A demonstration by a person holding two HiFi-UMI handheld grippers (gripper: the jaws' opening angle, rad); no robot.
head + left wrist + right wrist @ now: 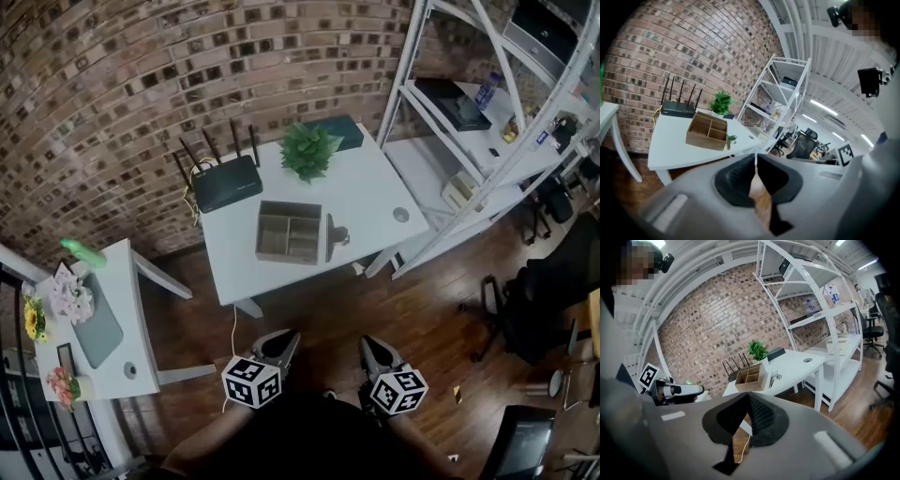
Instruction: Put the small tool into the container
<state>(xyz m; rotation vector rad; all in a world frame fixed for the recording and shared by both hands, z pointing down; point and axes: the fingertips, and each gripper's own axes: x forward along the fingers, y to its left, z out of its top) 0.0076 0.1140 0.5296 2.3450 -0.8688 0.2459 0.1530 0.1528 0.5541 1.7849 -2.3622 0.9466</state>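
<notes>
Router (227,183) and plant (309,150) stand behind container (261,234); small tool (335,237) lies beside it.

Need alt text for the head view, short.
The left gripper and right gripper, both shut and empty, hang above the wood floor, short of a white table. On it sit a wooden compartment box, a small tool just right of it, a router and a potted plant.

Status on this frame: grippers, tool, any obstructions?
Left gripper, right gripper shut, empty, off the table. Small tool on table beside wooden container, untouched. Nothing blocking the approach.
</notes>
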